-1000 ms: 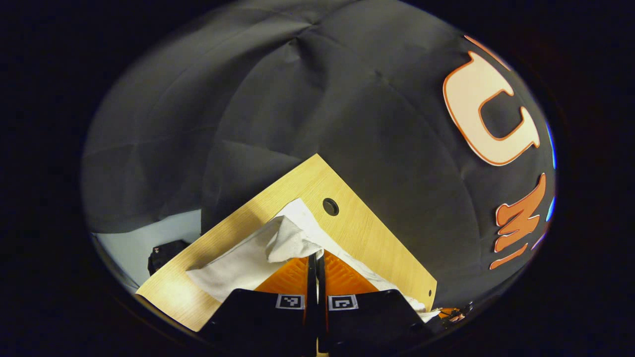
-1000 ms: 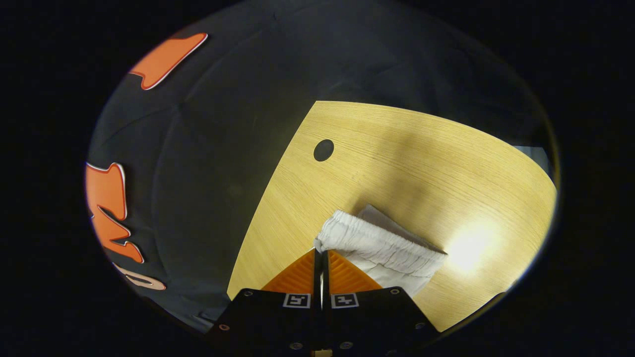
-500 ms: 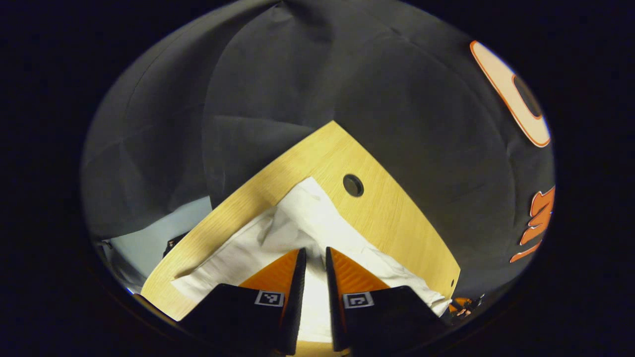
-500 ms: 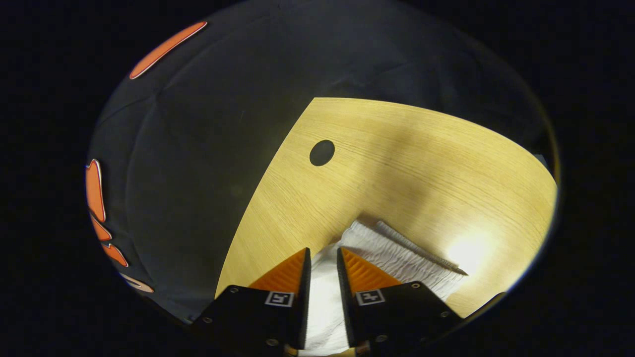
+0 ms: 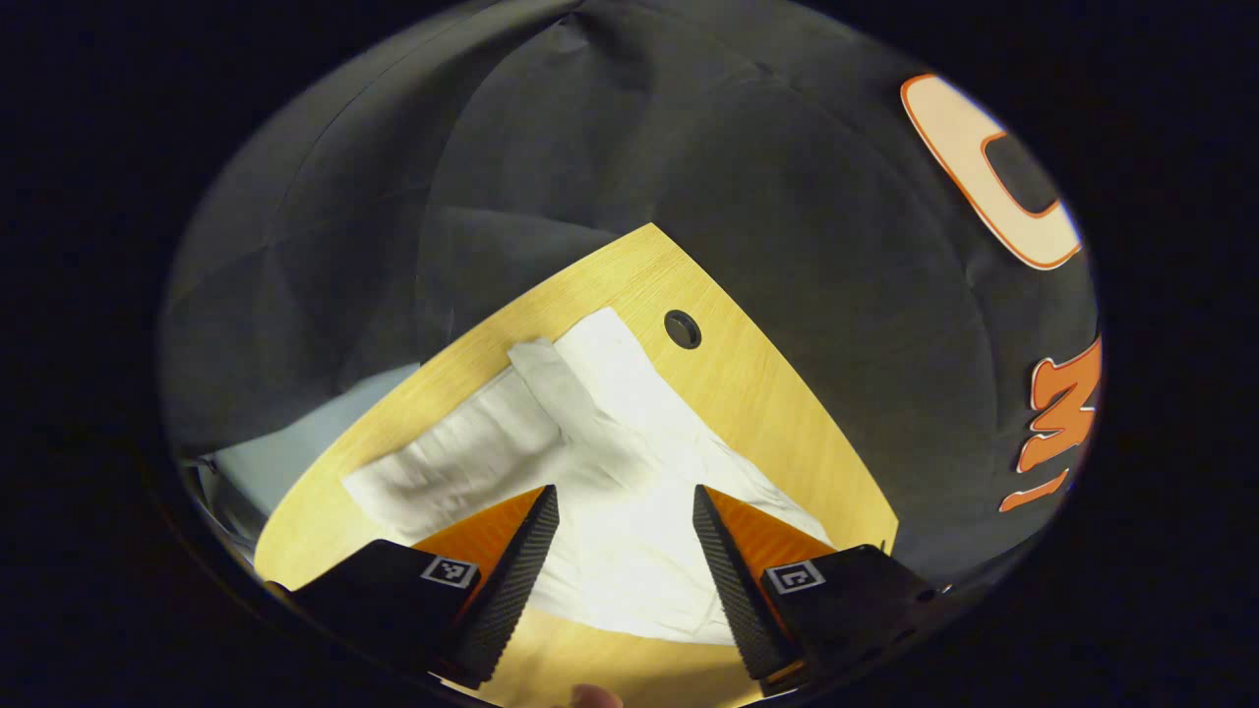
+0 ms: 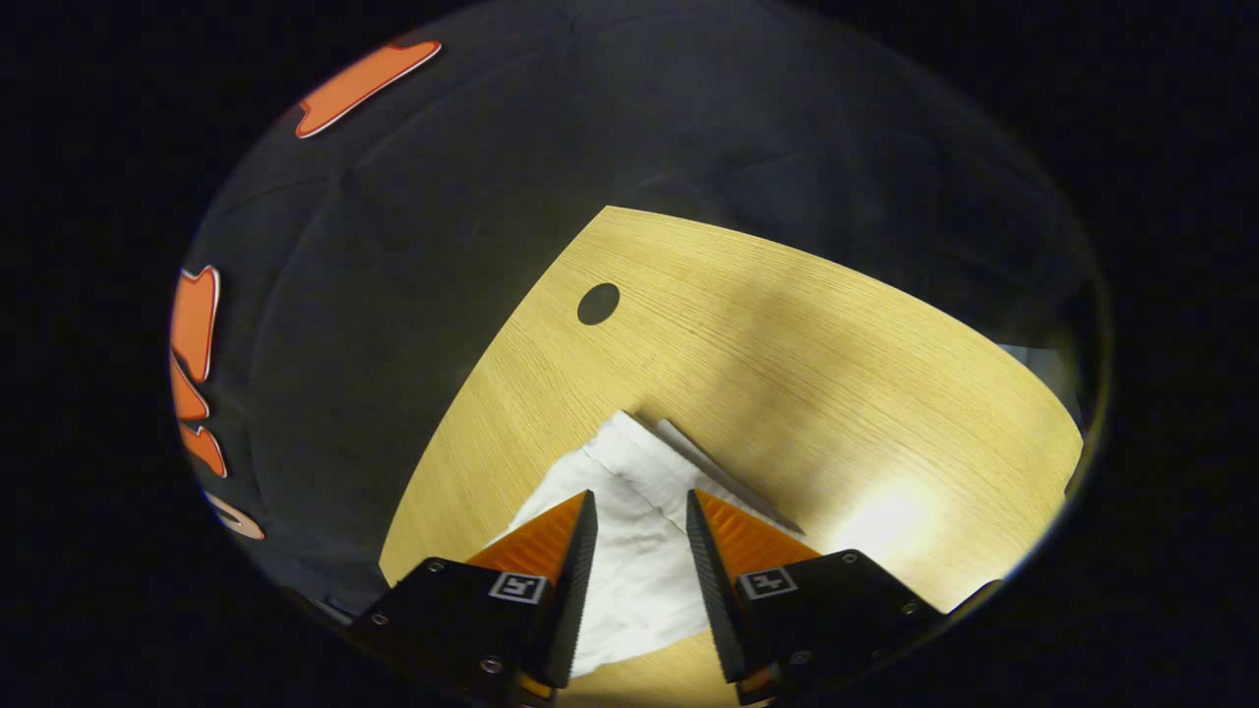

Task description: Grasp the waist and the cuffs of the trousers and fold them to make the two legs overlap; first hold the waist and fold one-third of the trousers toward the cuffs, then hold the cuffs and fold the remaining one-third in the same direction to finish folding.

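No readable text, brand or number on anything; square black-and-white coded markers sit on the left gripper (image 5: 622, 492) and right gripper (image 6: 637, 497) bodies, patterns only, not legible as writing.

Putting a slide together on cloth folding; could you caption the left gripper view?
Open left claw above white trousers lying folded on the wooden table.

The trousers (image 5: 610, 472) I had before me were plain white, crinkled paler along the gathered waist (image 6: 639, 462). The bench (image 6: 787, 334) under them was light yellow wood with fine straight grain, and a dark round hole (image 5: 682, 329) sat near its far corner. The booth wall (image 5: 689, 147) was black.
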{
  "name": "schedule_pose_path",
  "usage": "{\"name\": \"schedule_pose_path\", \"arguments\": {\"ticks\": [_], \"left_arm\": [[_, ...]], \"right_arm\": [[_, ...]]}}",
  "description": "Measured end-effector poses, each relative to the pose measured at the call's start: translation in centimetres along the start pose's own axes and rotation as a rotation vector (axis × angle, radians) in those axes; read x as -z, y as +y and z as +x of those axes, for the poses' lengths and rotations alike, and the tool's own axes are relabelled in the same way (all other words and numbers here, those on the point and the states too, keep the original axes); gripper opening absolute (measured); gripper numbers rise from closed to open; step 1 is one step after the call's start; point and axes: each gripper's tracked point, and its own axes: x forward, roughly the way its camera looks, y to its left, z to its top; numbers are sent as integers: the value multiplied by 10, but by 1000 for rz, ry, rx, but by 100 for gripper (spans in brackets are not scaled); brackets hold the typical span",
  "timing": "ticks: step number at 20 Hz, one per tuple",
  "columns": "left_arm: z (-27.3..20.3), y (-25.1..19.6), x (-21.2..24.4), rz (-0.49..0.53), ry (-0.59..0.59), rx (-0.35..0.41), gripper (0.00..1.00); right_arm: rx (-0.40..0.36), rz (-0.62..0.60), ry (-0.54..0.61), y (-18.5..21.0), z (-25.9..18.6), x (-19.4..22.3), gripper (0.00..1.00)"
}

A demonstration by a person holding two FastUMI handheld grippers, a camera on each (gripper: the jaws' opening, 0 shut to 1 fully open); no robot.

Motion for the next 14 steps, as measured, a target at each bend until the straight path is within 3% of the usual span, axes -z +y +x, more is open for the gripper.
{"name": "schedule_pose_path", "arguments": {"ticks": [1, 3, 14], "left_arm": [[-9, 0, 2, -1, -2, -2, 97], [-27, -9, 9, 1, -18, 11, 98], [-100, -56, 49, 187, -72, -11, 98]], "right_arm": [[11, -6, 5, -9, -4, 7, 69], [15, 3, 38, -22, -4, 27, 83], [45, -76, 99, -42, 3, 57, 94]]}}
